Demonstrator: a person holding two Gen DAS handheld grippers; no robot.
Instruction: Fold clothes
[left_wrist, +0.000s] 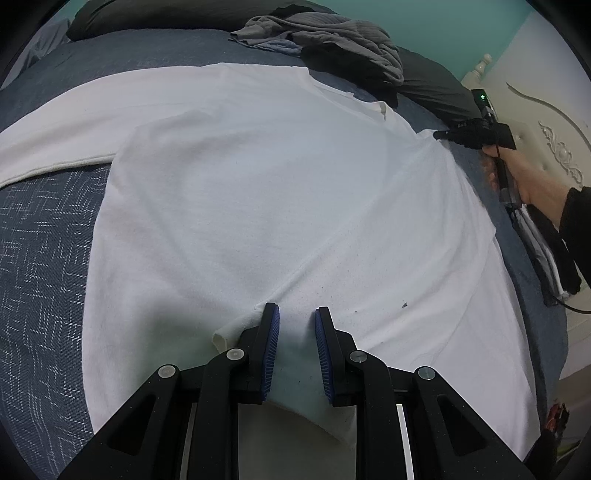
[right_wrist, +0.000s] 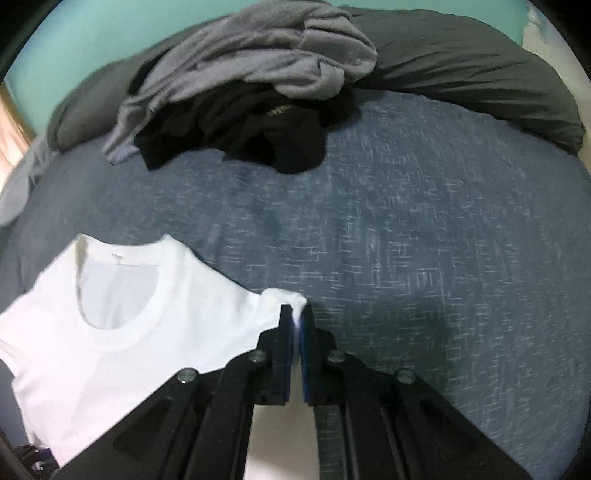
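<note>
Large white cotton T-shirt (left_wrist: 258, 192) lies spread flat on the blue-grey woven bedspread (left_wrist: 44, 240), collar toward the dark pillows. Right gripper (right_wrist: 295, 317) is clenched on a pinch of shoulder fabric by the collar. Left gripper (left_wrist: 296, 314) sits partly parted over the hem, pads straddling cloth; grip there unclear. Likely light, limp, drapes easily: best held at 2 corners, shoulder and hem.
</note>
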